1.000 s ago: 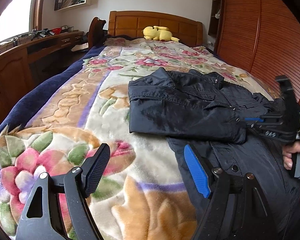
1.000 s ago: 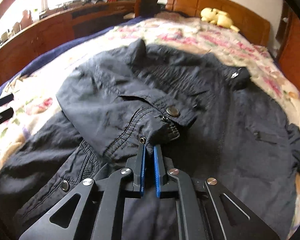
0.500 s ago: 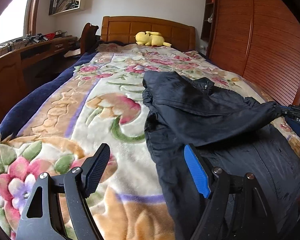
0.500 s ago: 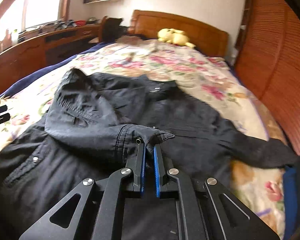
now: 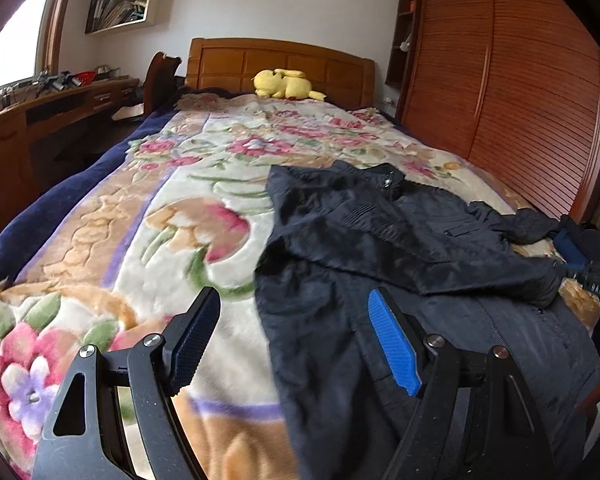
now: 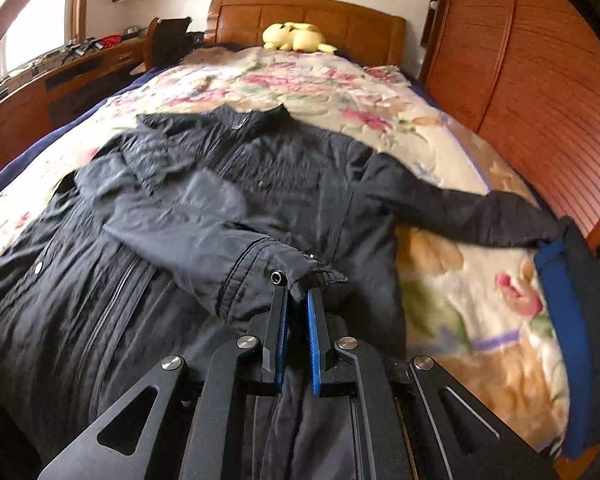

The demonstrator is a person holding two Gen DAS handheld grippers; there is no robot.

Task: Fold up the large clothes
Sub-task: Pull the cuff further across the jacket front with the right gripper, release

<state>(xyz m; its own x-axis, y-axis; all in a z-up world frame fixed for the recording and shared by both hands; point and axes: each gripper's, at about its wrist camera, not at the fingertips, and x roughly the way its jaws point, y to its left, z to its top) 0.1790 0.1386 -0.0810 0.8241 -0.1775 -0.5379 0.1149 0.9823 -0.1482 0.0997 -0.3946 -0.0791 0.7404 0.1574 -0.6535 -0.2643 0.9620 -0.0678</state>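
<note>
Between the clenched pads of the right gripper (image 6: 297,300): the cuff (image 6: 256,272) of one sleeve, pinched at its stitched edge beside a snap stud (image 6: 277,278). Holds that sleeve slantwise across the front of the dark jacket (image 6: 140,264). Lies spread front-up on the flowered blanket (image 5: 172,208), collar (image 6: 252,120) toward the headboard (image 5: 280,64), zip (image 6: 112,300) down the middle, other sleeve (image 6: 472,216) stretched out toward the bed's edge by the wardrobe (image 5: 500,100). Hovers over the jacket's near side and the blanket, jaws spread wide and empty, touching nothing: left gripper (image 5: 292,300).

Looks soft and limp, a thin woven shell. Probably light for its size, sure to drape and sag wherever unsupported, likely a little slick against itself yet apt to catch on the plush blanket. Nothing fragile, by the look of it; studs and zip merely stiff spots. Best taken at doubled, stitched edges such as cuff, hem, collar or shoulder seam, for a narrow pinch on several layers without sliding off. Avoid mid-panel cloth: apt to bunch and slip.
</note>
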